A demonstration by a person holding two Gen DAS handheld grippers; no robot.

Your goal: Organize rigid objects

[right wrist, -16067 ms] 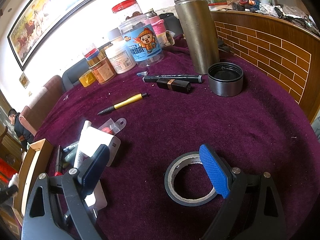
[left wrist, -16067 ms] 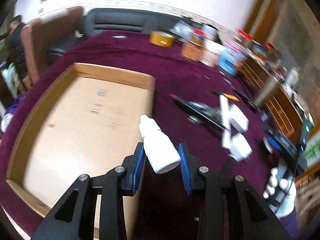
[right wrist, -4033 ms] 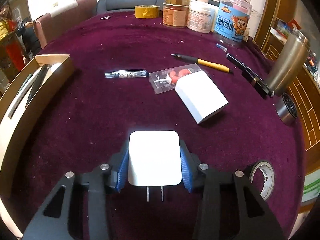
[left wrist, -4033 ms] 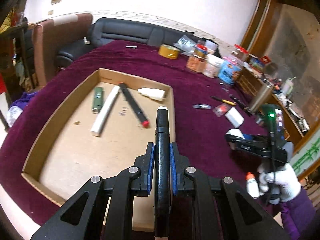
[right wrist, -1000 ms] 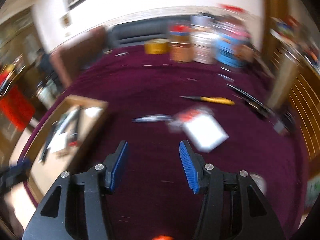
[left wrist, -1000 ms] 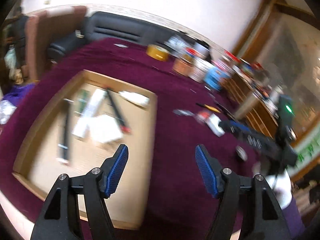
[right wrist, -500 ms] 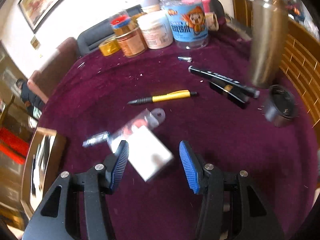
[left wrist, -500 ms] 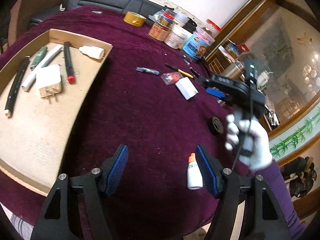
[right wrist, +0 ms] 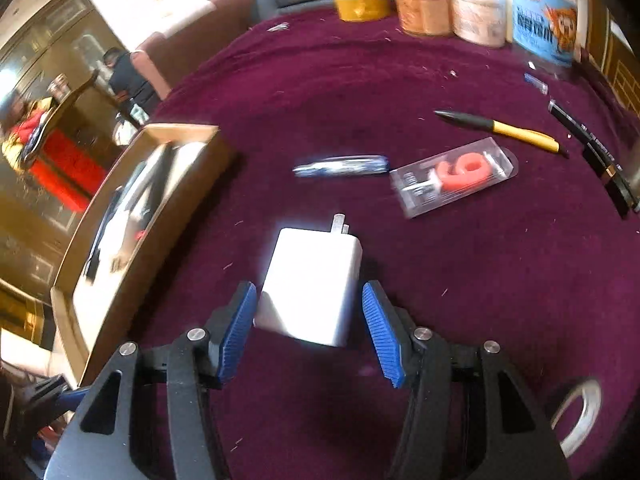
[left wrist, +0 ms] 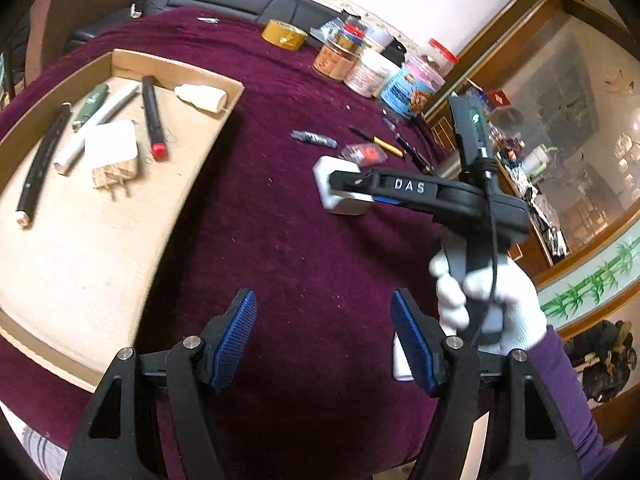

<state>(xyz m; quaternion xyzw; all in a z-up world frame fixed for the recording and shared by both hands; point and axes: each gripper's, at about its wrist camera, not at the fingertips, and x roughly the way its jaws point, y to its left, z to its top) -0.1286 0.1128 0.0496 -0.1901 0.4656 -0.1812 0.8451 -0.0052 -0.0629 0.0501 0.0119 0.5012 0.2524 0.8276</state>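
A white charger block (right wrist: 312,280) lies flat on the purple tablecloth, prongs pointing away. My right gripper (right wrist: 310,308) straddles it and its jaws are opening; a thin gap shows at the right pad, so the pads do not press. In the left wrist view the right gripper (left wrist: 344,192) reaches down over this charger (left wrist: 340,204), held by a white-gloved hand (left wrist: 492,304). My left gripper (left wrist: 324,332) hangs open above bare cloth with nothing in it. The cardboard tray (left wrist: 172,68) holds another white charger (left wrist: 112,146), a red-capped black marker (left wrist: 154,120), a white bottle (left wrist: 202,96) and pens.
Beyond the charger lie a dark blue tube (right wrist: 340,166), a clear packet with a red piece (right wrist: 456,176), a yellow-black pen (right wrist: 500,128) and black markers (right wrist: 592,148). A tape roll (right wrist: 580,412) sits near right. Jars (right wrist: 480,20) line the back. A small white bottle (left wrist: 400,364) hides behind my left gripper's right finger.
The right gripper has dropped from above the cloth down over the white charger, which now lies between its jaws. The left gripper swung right off the tray, then held still.
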